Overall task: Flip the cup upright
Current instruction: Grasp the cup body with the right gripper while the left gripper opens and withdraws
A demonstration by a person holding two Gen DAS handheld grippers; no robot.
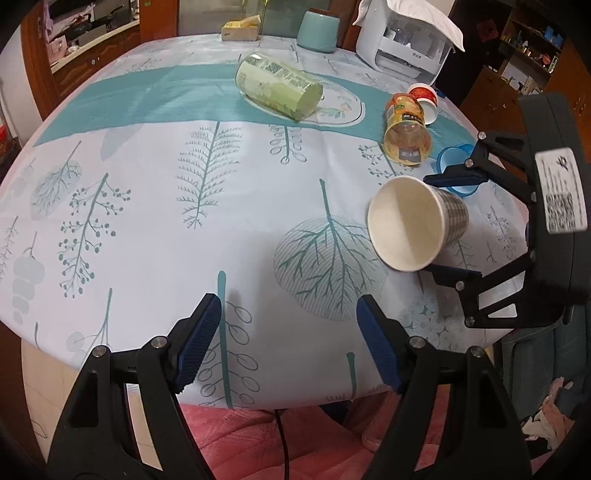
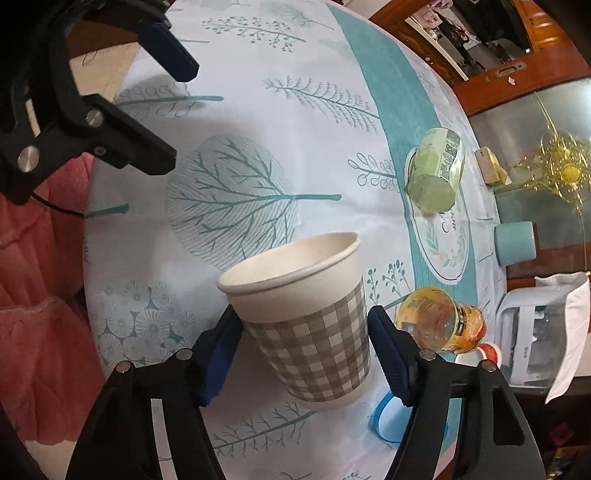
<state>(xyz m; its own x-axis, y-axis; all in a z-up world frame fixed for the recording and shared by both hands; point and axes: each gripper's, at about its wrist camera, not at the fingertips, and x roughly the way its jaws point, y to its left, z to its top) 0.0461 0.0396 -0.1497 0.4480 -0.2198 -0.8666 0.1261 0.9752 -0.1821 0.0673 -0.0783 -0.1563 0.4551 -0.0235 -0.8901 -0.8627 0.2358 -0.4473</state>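
Note:
A white paper cup with a grey checked band (image 2: 314,325) sits between the blue pads of my right gripper (image 2: 304,343), which is shut on it. In the left wrist view the cup (image 1: 413,221) is tilted on its side, mouth facing the camera, held just above the tablecloth by the right gripper (image 1: 443,225). My left gripper (image 1: 288,332) is open and empty over the near table edge, left of the cup. It also shows at the upper left of the right wrist view (image 2: 173,110).
On the leaf-print tablecloth (image 1: 147,221) lie a green canister on its side (image 1: 277,85), a tipped yellow plastic jar (image 1: 406,129), a red-and-white tub (image 1: 424,98) and a blue lid (image 1: 456,166). A white appliance (image 1: 406,48) and teal container (image 1: 317,31) stand at the far edge.

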